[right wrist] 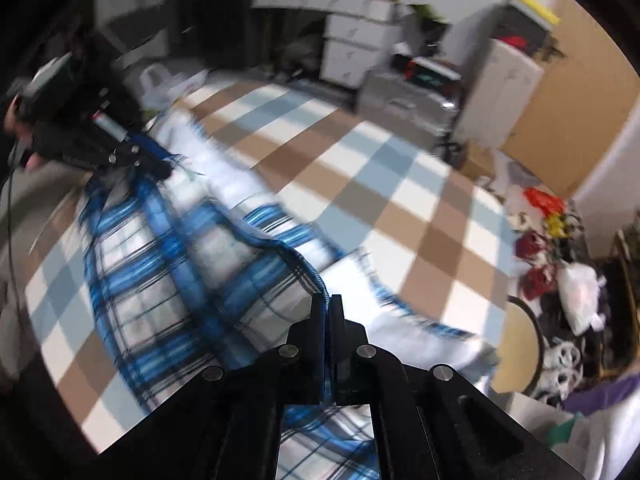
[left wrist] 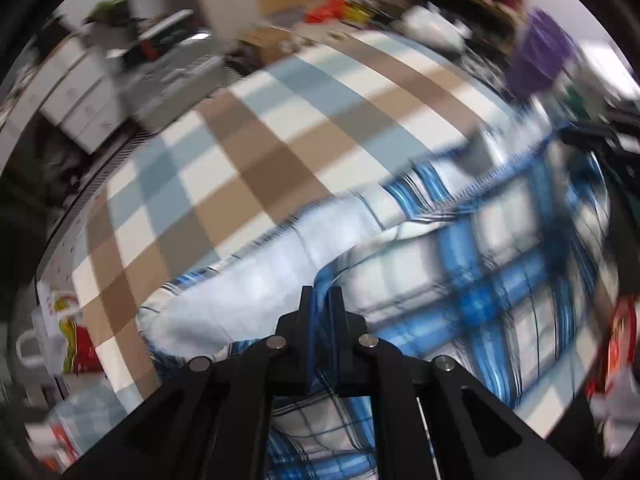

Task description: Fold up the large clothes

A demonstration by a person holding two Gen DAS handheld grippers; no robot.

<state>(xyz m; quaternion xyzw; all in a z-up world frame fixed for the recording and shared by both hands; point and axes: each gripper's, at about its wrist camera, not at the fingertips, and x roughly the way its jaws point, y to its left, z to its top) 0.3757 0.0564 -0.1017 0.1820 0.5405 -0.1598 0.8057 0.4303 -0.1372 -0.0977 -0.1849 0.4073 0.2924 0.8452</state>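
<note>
A large blue, white and black plaid shirt (left wrist: 460, 280) lies partly lifted over a checkered cloth surface (left wrist: 280, 120). My left gripper (left wrist: 321, 294) is shut on an edge of the shirt, with fabric pinched between its fingers. My right gripper (right wrist: 327, 302) is shut on another edge of the same shirt (right wrist: 168, 264). The left gripper also shows at the far left of the right wrist view (right wrist: 156, 166), holding the far end of the stretched hem. The pale inner side of the shirt (left wrist: 248, 288) faces up beside the plaid side. Both views are motion-blurred.
The checkered brown, blue and white cloth (right wrist: 380, 168) covers the work surface. White drawers (right wrist: 352, 48) and a grey box (right wrist: 404, 96) stand beyond it. Bags and clutter (right wrist: 552, 248) lie at the right. A purple object (left wrist: 536, 56) and plastic bags (left wrist: 68, 336) border the surface.
</note>
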